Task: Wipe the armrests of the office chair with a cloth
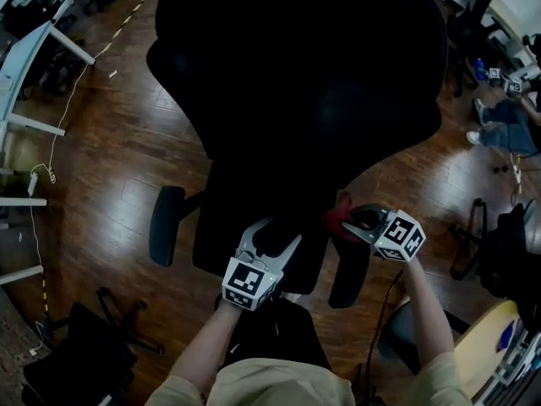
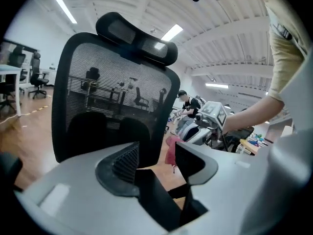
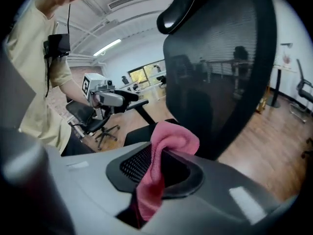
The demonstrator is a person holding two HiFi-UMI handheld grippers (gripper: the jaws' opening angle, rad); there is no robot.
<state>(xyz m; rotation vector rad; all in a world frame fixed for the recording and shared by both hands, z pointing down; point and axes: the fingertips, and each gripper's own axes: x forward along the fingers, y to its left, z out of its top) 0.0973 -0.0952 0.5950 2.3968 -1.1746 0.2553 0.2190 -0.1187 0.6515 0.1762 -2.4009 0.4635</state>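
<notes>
A black mesh-back office chair fills the head view from above, with its left armrest and right armrest sticking out toward me. My right gripper hovers just above the right armrest's far end, shut on a pink-red cloth. In the right gripper view the cloth bunches up between the jaws of that gripper. My left gripper is over the seat, open and empty. Its own view shows the left gripper facing the chair back, with the cloth beyond.
Wooden floor surrounds the chair. White desks and a trailing cable lie at the left. A seated person is at the far right. Another chair and dark gear sit near my feet.
</notes>
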